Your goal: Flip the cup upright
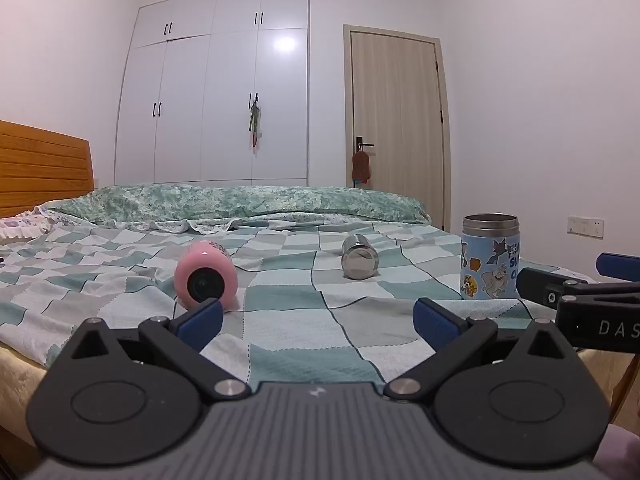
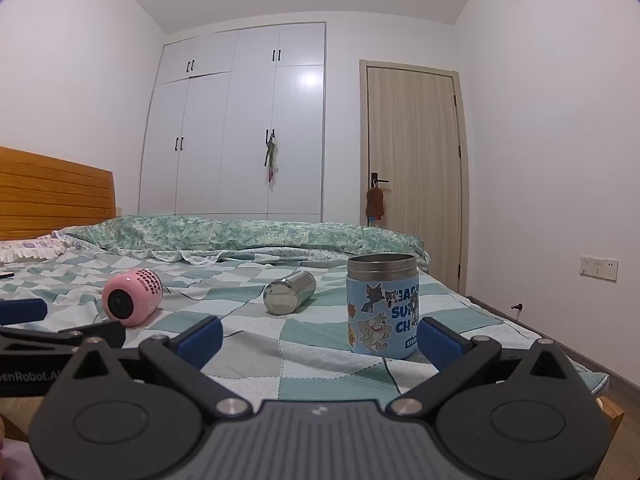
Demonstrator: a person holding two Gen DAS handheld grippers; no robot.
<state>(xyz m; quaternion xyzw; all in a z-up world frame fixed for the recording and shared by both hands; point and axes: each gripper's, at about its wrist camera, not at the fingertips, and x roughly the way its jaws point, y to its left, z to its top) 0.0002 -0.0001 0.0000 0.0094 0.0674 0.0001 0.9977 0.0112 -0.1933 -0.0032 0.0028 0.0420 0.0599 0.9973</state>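
Note:
A pink cup (image 1: pixel 205 276) lies on its side on the checked bed sheet (image 1: pixel 288 320), its dark base toward me; it also shows in the right wrist view (image 2: pixel 131 297). A steel cup (image 1: pixel 359 257) lies on its side farther back, also in the right wrist view (image 2: pixel 289 292). A blue cartoon cup (image 1: pixel 490 257) stands upright with its mouth up, also in the right wrist view (image 2: pixel 383 305). My left gripper (image 1: pixel 318 322) is open and empty, just short of the pink cup. My right gripper (image 2: pixel 320 338) is open and empty, its right finger next to the blue cup.
The right gripper shows at the right edge of the left wrist view (image 1: pixel 580 300). A green quilt (image 1: pixel 240 204) lies along the bed's far side. A wooden headboard (image 1: pixel 40 168) is at left. Wardrobe (image 1: pixel 212 92) and door (image 1: pixel 396 120) stand behind.

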